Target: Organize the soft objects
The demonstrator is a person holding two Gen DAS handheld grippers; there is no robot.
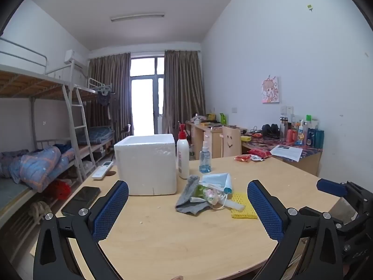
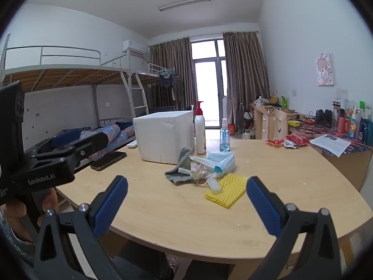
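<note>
A small heap of soft things lies mid-table: a grey sock (image 1: 189, 198) (image 2: 180, 166), a blue face mask (image 1: 218, 180) (image 2: 221, 161), a flowery pouch (image 1: 209, 194) (image 2: 197, 170) and a yellow mesh sponge (image 1: 242, 206) (image 2: 227, 190). Left of the heap stands a white foam box (image 1: 146, 163) (image 2: 164, 135). My left gripper (image 1: 187, 212) hovers open over the near table, short of the heap, nothing between its blue pads. My right gripper (image 2: 186, 206) is open too, just short of the sponge. Each gripper's black body shows at the other view's edge.
A white pump bottle (image 1: 183, 156) (image 2: 200, 133) and a blue spray bottle (image 1: 205, 158) (image 2: 225, 136) stand behind the heap. A phone (image 1: 81, 199) (image 2: 108, 161) and a remote (image 1: 102, 169) lie left. Red snack packets (image 2: 289, 141) sit far right. Bunk beds stand left; a cluttered desk (image 1: 310, 156) right.
</note>
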